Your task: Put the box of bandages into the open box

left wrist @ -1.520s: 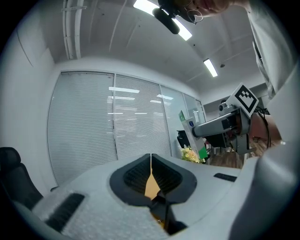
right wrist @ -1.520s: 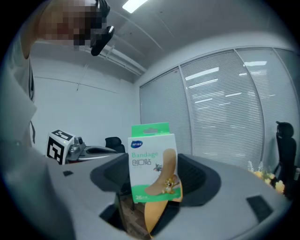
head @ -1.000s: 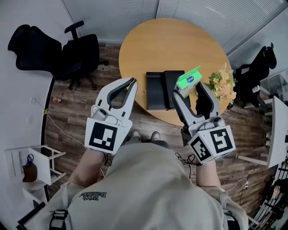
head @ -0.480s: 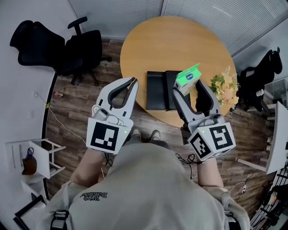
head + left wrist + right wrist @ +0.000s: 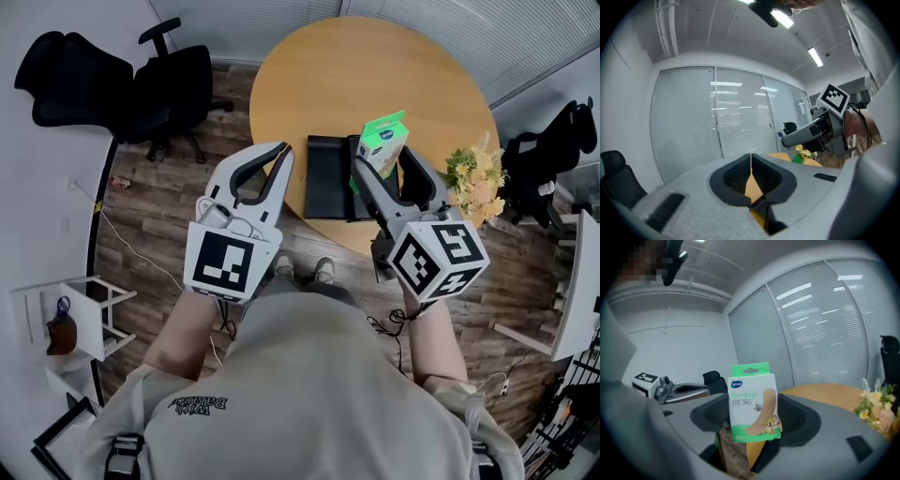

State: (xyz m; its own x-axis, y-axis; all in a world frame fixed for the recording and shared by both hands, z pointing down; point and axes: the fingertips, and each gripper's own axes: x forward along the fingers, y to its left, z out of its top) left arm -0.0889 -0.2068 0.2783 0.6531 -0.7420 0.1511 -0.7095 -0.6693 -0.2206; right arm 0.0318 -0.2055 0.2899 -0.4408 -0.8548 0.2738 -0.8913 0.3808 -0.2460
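Right gripper view: upright bandage box [image 5: 753, 403]

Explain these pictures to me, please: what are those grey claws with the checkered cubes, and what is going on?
No robot here: a person wears a camera on the head, looking down, and holds a two-jaw gripper in each hand. The other two pictures come from cameras riding on the grippers. The left gripper is shut and empty. The right gripper pinches a green and white box of bandages above the round wooden table, where an open black box and some flowers stand.
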